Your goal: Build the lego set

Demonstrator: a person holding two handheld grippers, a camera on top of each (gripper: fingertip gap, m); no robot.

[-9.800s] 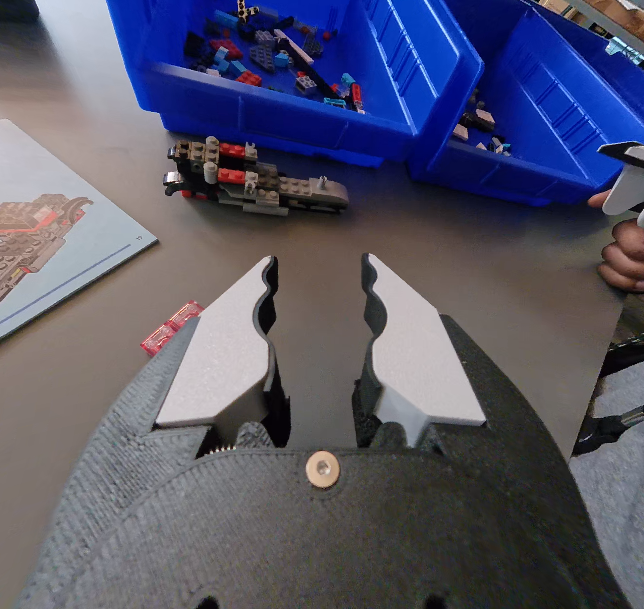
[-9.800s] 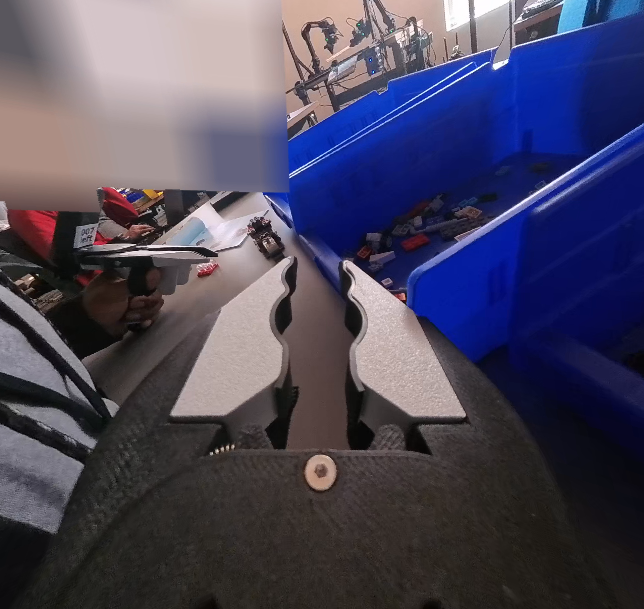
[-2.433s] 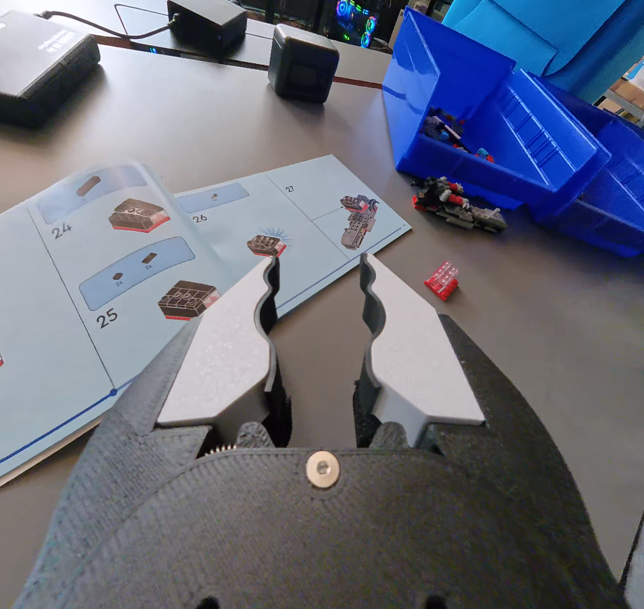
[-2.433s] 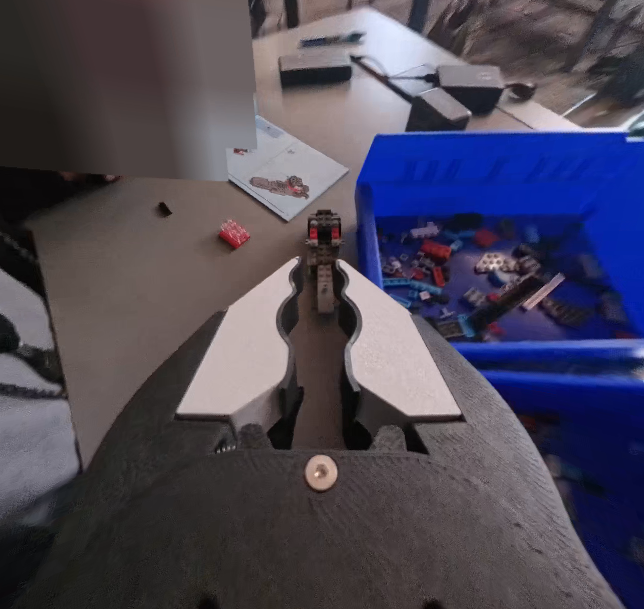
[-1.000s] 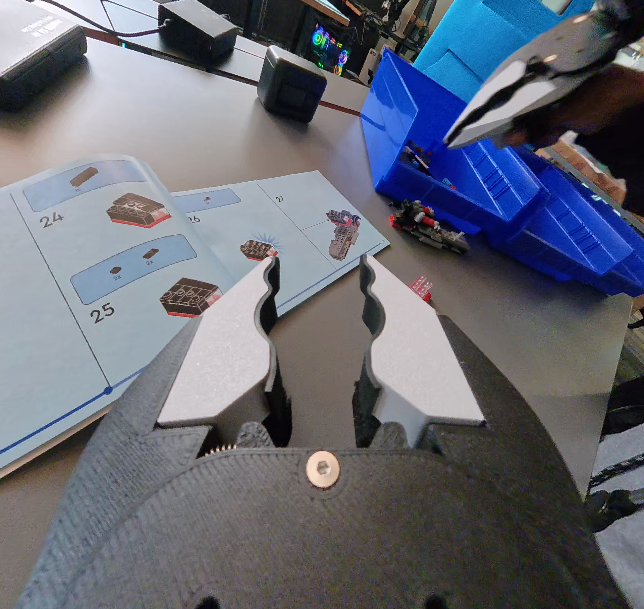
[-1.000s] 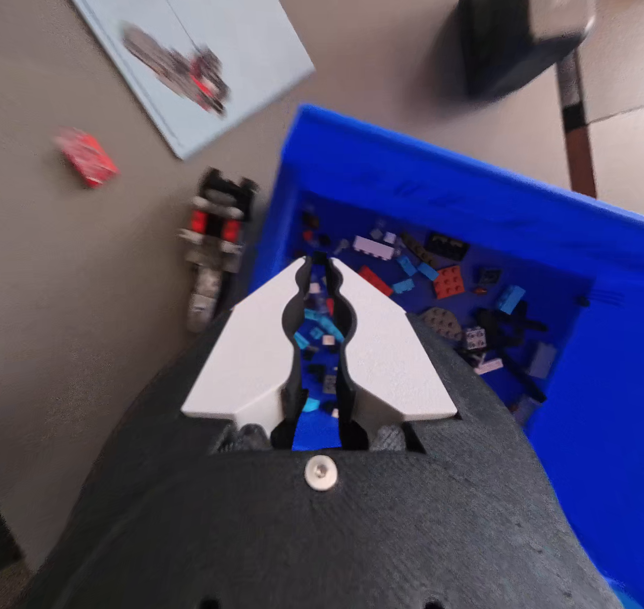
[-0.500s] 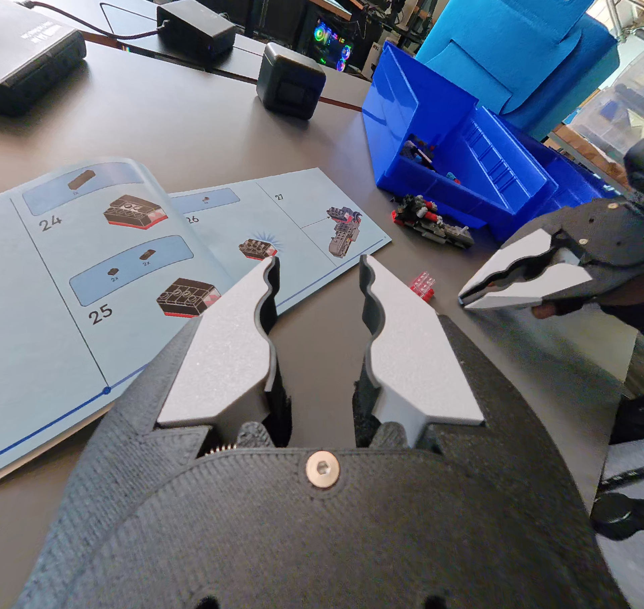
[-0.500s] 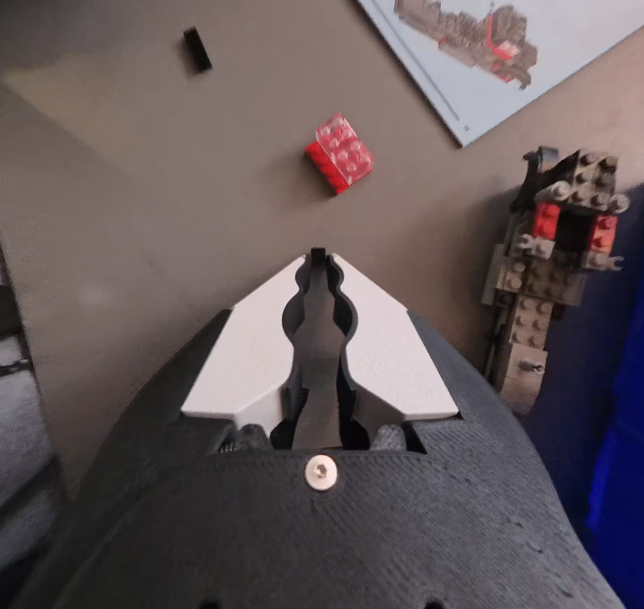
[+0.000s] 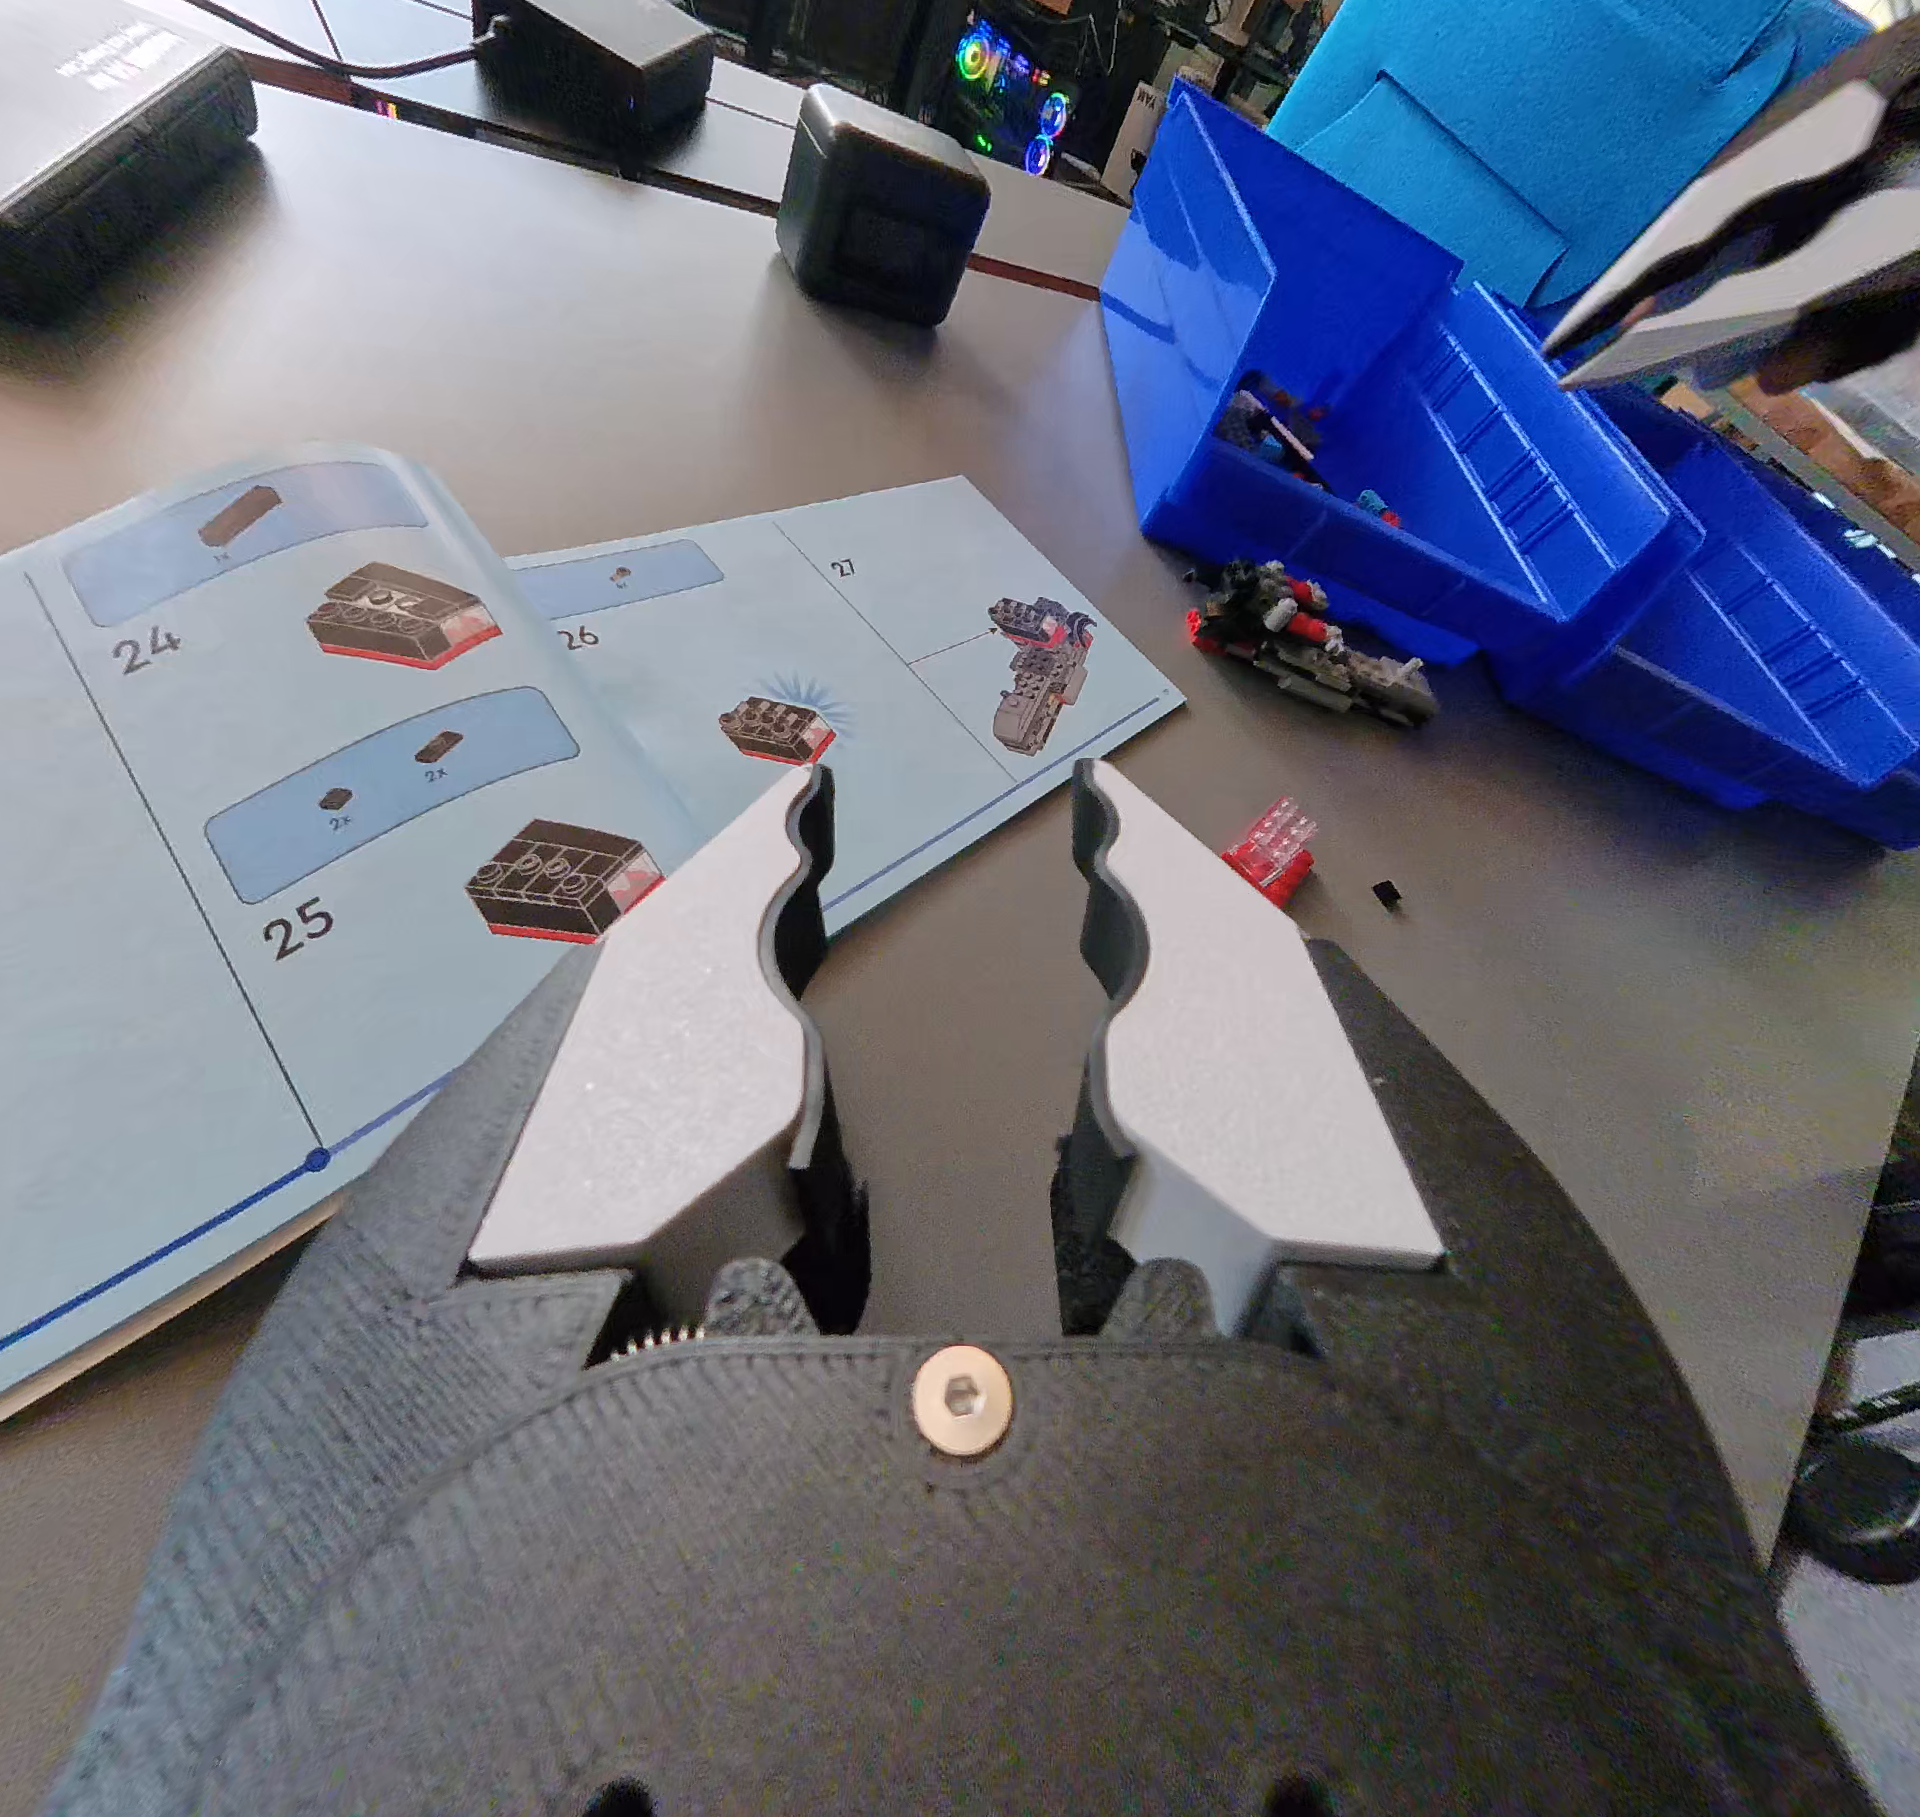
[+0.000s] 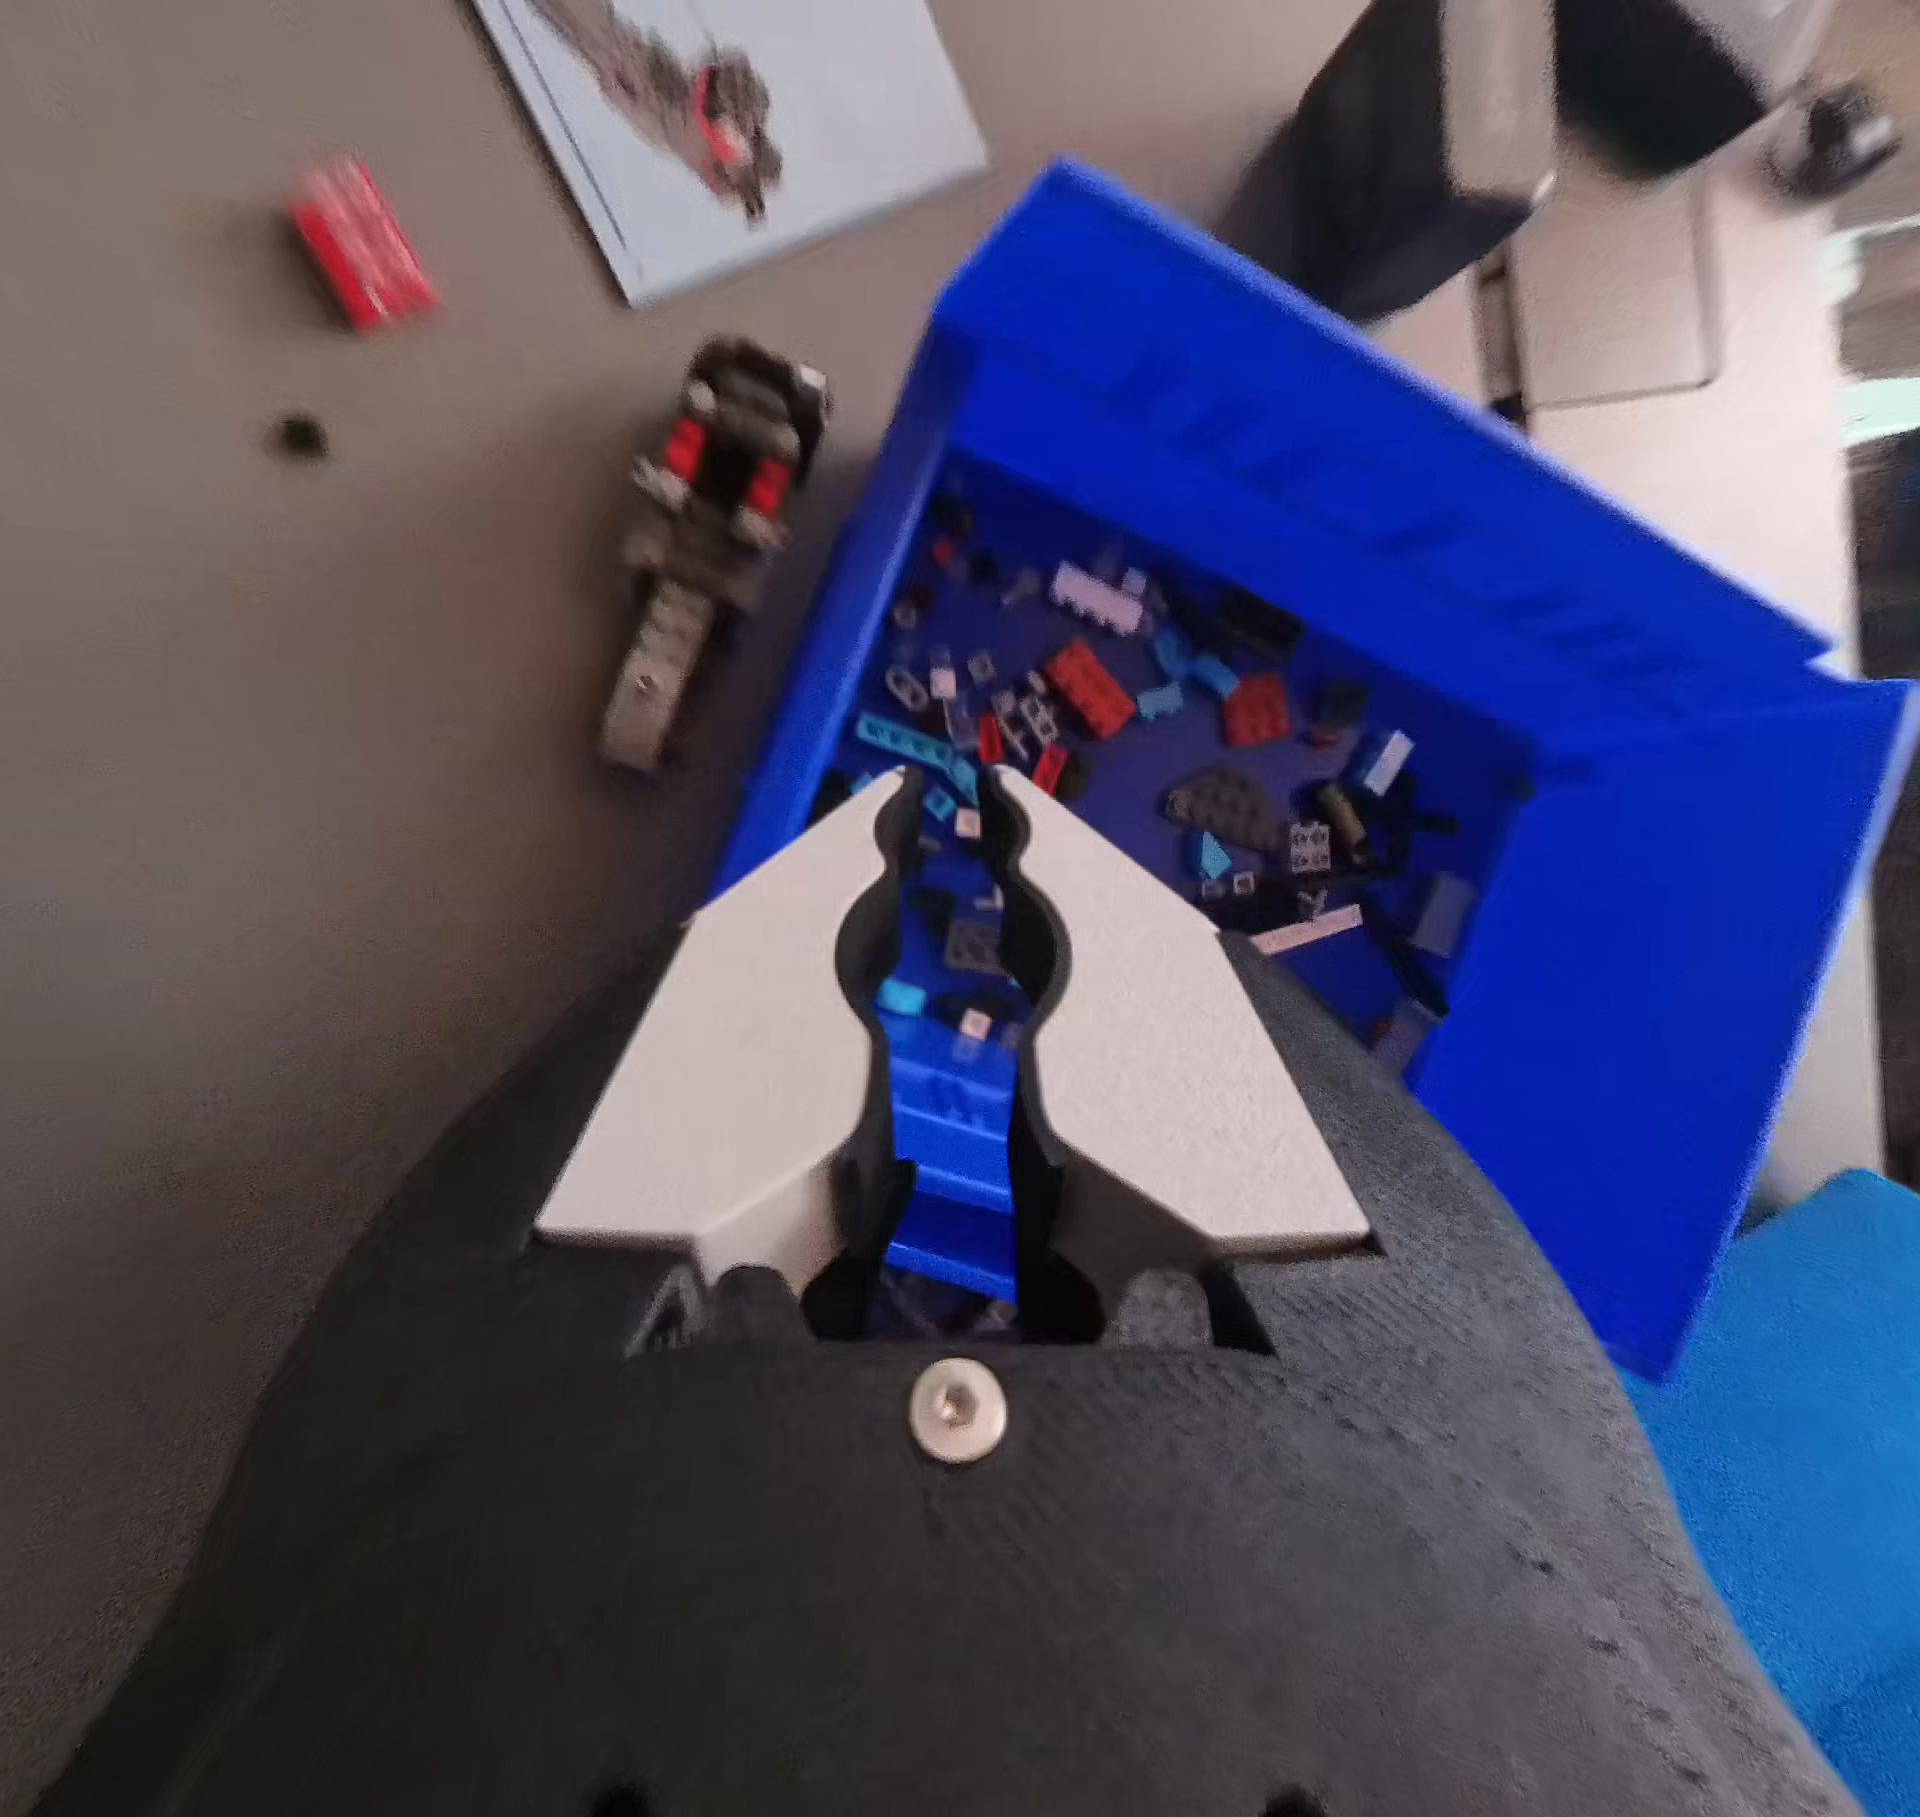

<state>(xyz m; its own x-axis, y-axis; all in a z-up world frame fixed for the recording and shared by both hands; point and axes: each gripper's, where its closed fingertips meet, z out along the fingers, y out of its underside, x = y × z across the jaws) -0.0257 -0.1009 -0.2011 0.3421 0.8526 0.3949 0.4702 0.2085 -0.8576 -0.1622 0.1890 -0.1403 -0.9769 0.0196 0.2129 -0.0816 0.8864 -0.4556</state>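
Observation:
My left gripper (image 9: 948, 791) is open and empty, low over the dark table by the open instruction booklet (image 9: 520, 728). A part-built grey, black and red lego model (image 9: 1309, 655) lies in front of the blue bin (image 9: 1351, 562). A clear-red brick (image 9: 1270, 848) and a tiny black piece (image 9: 1385, 892) lie just right of my right finger. My right gripper (image 10: 949, 780) hovers above the bin (image 10: 1351, 437) of loose pieces, jaws a narrow gap apart and empty. It also shows at the top right of the left wrist view (image 9: 1714, 240). The right view is blurred; it shows the model (image 10: 707, 541), the brick (image 10: 358, 240) and the black piece (image 10: 301, 437).
A second blue bin (image 9: 1766, 645) stands right of the first. A black cube (image 9: 883, 198), a power adapter (image 9: 592, 53) with its cable and a flat black box (image 9: 104, 136) sit at the back. The table edge runs close on the right. From the left gripper's tips to the clear-red brick (image 9: 1270, 848) is close to 12 cm. My right wrist view (image 10: 344, 200) looks at it from another angle.
My right gripper held a small black piece low by the red brick; the piece now lies on the table. The gripper has opened slightly and swung up over the bin. My left gripper stayed put.

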